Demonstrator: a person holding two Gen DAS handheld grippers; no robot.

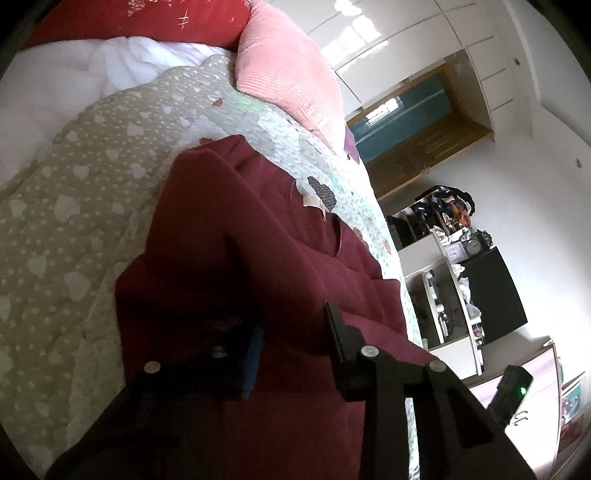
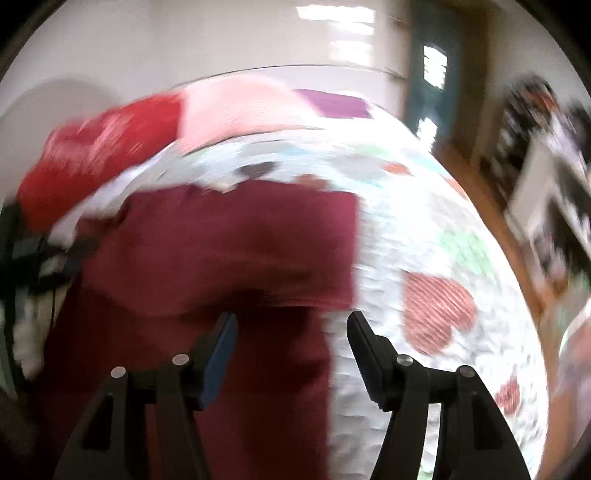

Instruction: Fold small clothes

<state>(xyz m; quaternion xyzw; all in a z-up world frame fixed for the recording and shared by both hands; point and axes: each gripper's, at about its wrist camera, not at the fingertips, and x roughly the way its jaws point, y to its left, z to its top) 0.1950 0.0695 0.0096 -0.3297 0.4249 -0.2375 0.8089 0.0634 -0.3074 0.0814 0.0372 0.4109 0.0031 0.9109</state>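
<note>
A maroon garment point(image 1: 236, 236) lies on the quilted bedspread point(image 1: 74, 206), partly folded with a layer doubled over. My left gripper point(image 1: 295, 332) is open just above the garment's near part, with cloth showing between its fingers. In the right wrist view, which is blurred by motion, the same maroon garment point(image 2: 229, 251) lies on the white heart-patterned quilt point(image 2: 424, 258). My right gripper point(image 2: 291, 325) is open above the garment's right edge, holding nothing.
A pink cushion point(image 1: 291, 70) and a red pillow point(image 1: 147, 18) lie at the head of the bed. The bed's edge runs along the right of the left wrist view. Beyond it stand cluttered shelves point(image 1: 443, 258) and a white wardrobe point(image 1: 424, 44).
</note>
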